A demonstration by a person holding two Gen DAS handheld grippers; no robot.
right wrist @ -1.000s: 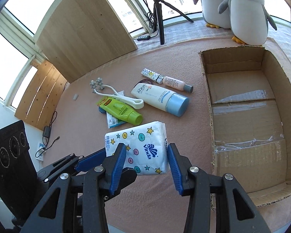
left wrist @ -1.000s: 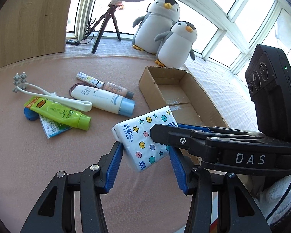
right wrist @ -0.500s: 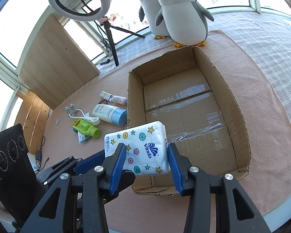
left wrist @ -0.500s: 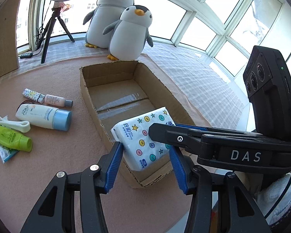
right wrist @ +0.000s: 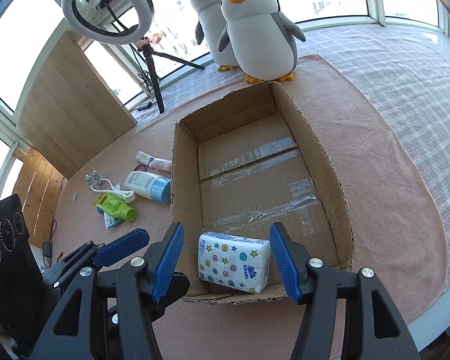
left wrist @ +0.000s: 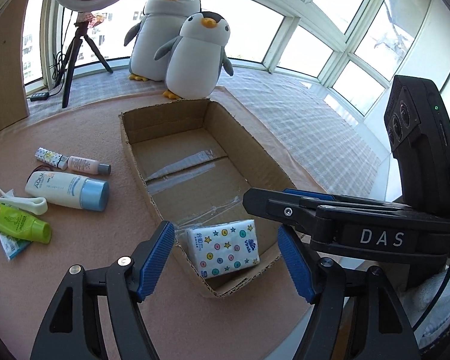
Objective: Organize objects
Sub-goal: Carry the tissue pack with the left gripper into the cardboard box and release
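Observation:
A white tissue pack printed with stars and dots lies inside the open cardboard box, at its near end. My left gripper hangs open above that end, the pack free between its blue pads. My right gripper is open too, above the same pack and not touching it. On the pink mat left of the box lie a white bottle with a blue cap, a green tube, a small pink bottle and a white roller tool.
Two plush penguins stand behind the box. A ring light on a tripod stands at the back left beside a wooden board. The table edge runs close to the box's near right side.
Both grippers were shut on the tissue pack above the box's near end. They have opened, and the pack now lies on the box floor.

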